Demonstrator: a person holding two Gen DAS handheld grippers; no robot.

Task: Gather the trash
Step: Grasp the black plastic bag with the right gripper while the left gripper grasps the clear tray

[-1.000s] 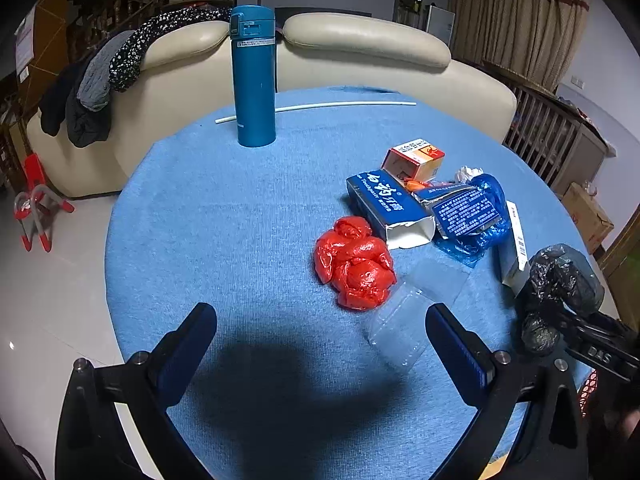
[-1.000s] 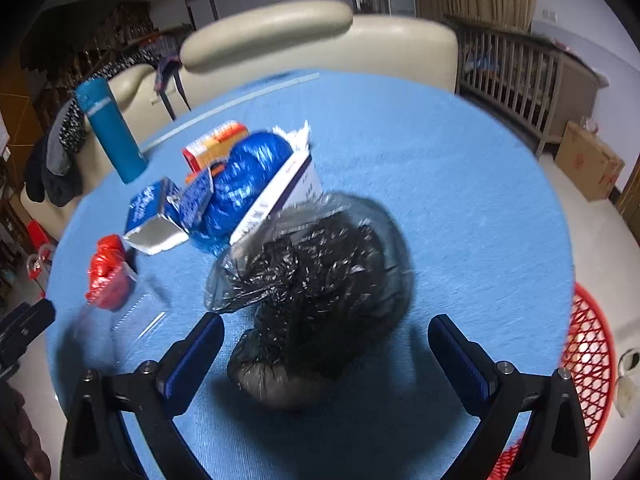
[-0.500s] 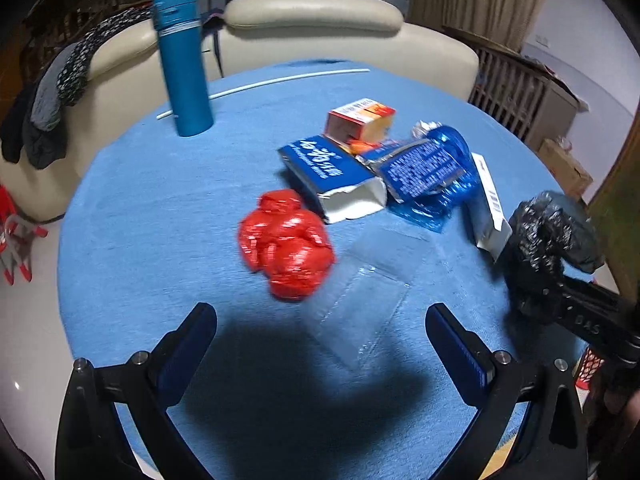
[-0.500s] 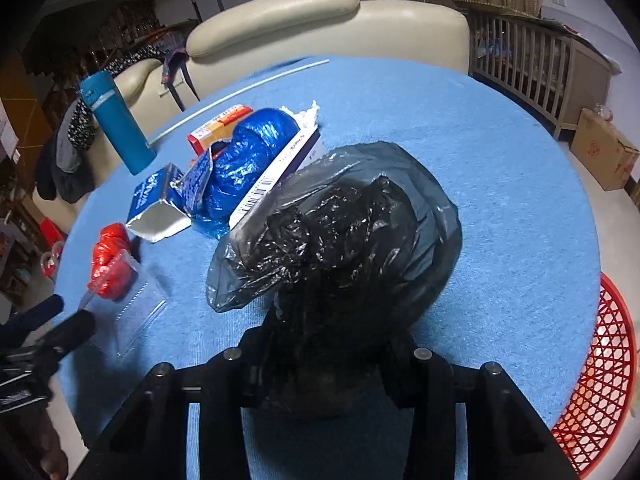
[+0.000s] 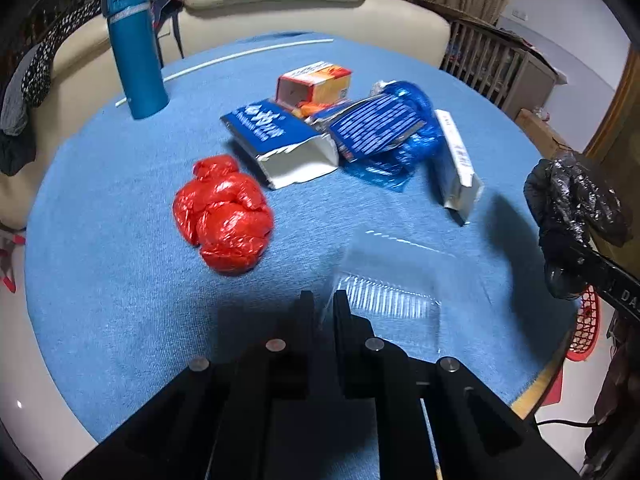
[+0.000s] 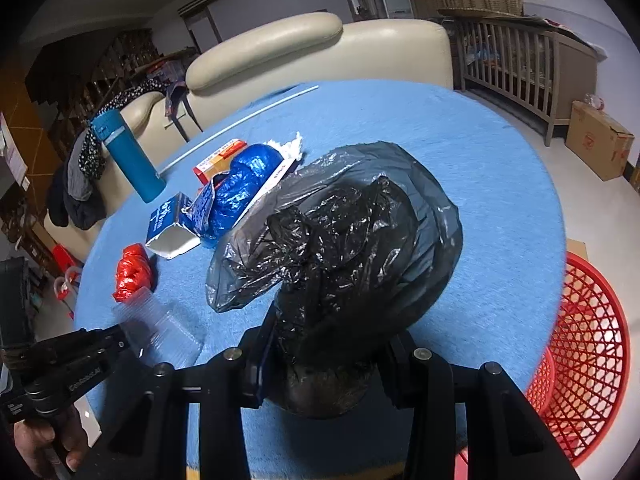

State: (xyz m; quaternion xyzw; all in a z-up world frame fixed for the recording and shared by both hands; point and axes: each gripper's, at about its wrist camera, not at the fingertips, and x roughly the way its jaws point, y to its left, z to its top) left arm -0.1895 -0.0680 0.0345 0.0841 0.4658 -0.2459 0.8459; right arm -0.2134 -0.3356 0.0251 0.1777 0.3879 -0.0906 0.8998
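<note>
My left gripper (image 5: 323, 304) is shut on the near edge of a clear plastic clamshell container (image 5: 394, 280) lying on the blue round table (image 5: 120, 184). My right gripper (image 6: 324, 344) is shut on a crumpled black plastic bag (image 6: 344, 236) and holds it above the table's right side; the bag also shows in the left wrist view (image 5: 576, 204). A red crumpled bag (image 5: 224, 216), a blue and white carton (image 5: 280, 140), a blue foil packet (image 5: 380, 128), an orange box (image 5: 316, 84) and a white box (image 5: 456, 160) lie mid-table.
A tall teal flask (image 5: 134, 48) stands at the table's far left, with a thin white rod (image 5: 240, 56) behind it. A cream sofa (image 5: 280, 0) is behind the table. A red mesh basket (image 6: 588, 352) stands on the floor to the right.
My left gripper moved forward to the right and closed on the clear container's edge. My right gripper closed on the black bag and lifted it.
</note>
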